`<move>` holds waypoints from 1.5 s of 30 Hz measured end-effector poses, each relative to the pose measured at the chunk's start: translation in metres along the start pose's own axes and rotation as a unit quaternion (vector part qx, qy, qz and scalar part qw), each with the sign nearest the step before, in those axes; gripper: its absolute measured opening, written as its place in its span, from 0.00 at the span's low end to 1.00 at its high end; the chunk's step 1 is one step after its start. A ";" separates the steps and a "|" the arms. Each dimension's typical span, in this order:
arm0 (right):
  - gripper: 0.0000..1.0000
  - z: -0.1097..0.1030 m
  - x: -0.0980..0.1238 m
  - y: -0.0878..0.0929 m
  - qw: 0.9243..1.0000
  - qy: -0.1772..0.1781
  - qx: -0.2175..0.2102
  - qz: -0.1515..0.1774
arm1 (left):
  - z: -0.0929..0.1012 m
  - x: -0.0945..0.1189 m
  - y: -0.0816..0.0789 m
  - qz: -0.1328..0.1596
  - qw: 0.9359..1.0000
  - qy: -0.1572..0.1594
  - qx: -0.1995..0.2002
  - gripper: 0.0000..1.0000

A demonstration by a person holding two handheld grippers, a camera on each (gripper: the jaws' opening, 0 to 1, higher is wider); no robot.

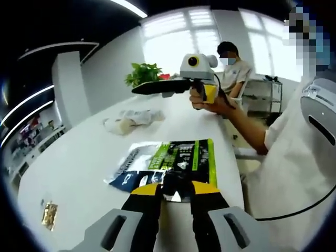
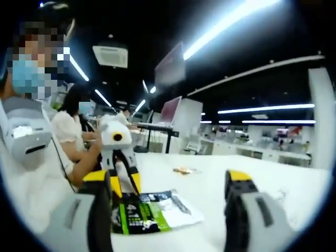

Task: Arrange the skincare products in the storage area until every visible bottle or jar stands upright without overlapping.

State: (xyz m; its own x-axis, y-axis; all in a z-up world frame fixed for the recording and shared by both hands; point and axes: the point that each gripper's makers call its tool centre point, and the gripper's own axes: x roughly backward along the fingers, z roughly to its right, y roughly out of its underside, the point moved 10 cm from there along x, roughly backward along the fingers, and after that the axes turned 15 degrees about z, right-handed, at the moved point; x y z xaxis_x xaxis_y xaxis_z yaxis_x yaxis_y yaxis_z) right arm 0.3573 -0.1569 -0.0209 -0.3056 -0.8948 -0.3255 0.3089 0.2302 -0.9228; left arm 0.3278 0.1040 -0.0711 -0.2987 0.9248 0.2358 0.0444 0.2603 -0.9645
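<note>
glossy flat green-black sachet on white table | left gripper jaws nearly together | right gripper jaws apart

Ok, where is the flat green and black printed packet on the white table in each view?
Left gripper view: the flat green and black printed packet lies low in the centre, just beyond the left gripper.
Right gripper view: the packet lies at lower left, beside the near jaw.
Shared landmark: the white table it rests on.
</note>
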 end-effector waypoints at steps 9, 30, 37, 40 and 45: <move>0.90 -0.001 0.000 0.000 1.000 0.002 0.001 0.001 | -0.007 0.002 0.000 -0.003 1.000 -0.021 0.003 0.33; 0.89 -0.003 -0.002 0.003 1.000 -0.006 0.007 -0.010 | -0.018 0.029 -0.021 0.051 0.997 -0.046 -0.047 0.34; 0.89 -0.002 -0.002 0.002 1.000 -0.004 0.005 -0.009 | -0.027 0.040 -0.028 0.091 0.993 -0.068 -0.042 0.37; 0.89 -0.002 -0.002 0.002 1.000 -0.004 0.005 -0.009 | -0.032 0.048 -0.038 0.140 0.987 -0.078 -0.032 0.37; 0.89 -0.002 -0.002 0.002 1.000 -0.003 0.005 -0.010 | -0.042 0.067 -0.056 0.237 0.965 -0.111 -0.015 0.36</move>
State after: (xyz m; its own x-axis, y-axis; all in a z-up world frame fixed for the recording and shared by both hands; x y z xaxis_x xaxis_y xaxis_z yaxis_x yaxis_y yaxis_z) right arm 0.3565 -0.1539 -0.0227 -0.3058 -0.9016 -0.3059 0.3116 0.2088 -0.9270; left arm 0.3453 0.1625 0.0039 -0.4345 0.8605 -0.2662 0.2536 -0.1667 -0.9528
